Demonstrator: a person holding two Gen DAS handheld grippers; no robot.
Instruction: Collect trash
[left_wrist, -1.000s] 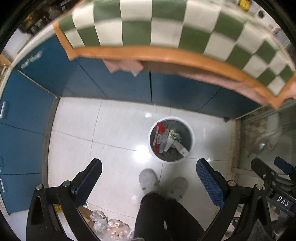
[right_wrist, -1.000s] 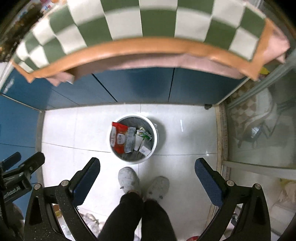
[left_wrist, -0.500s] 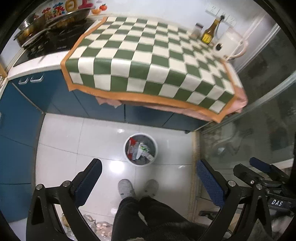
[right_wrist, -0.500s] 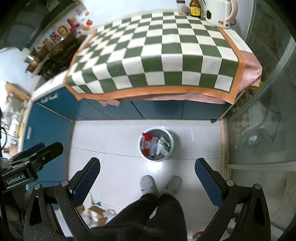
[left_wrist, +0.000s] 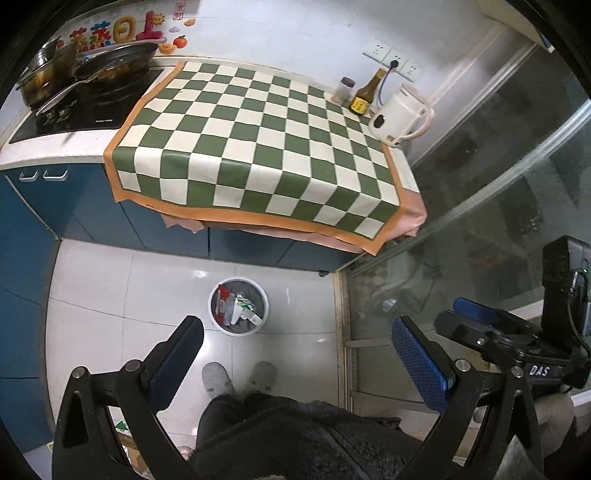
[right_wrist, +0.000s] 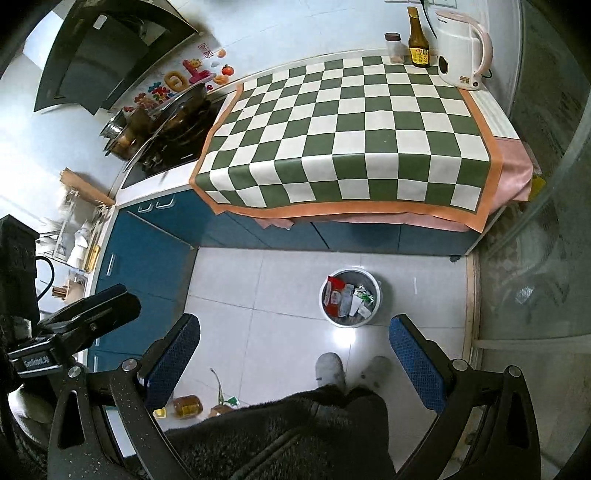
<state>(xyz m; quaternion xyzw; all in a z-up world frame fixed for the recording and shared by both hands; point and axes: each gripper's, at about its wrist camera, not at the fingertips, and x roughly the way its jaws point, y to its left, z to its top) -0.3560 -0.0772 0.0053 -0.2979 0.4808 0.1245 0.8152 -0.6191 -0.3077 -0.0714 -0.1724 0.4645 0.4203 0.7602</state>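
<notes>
Left wrist view: left gripper held high, jaws wide apart and empty; right gripper likewise. Trash bin sits lower centre on the floor, its wrappers hard to identify.

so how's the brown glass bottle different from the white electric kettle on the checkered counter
The brown glass sauce bottle is slim, dark and narrow-necked with a yellow label; the white electric kettle is much wider, pale and opaque. The kettle has a large pinkish loop handle, the bottle has none. The bottle stands between a small clear jar and the kettle, which sits nearest the counter's right end. Both stand upright at the back of the green-and-white checkered mat.
</notes>
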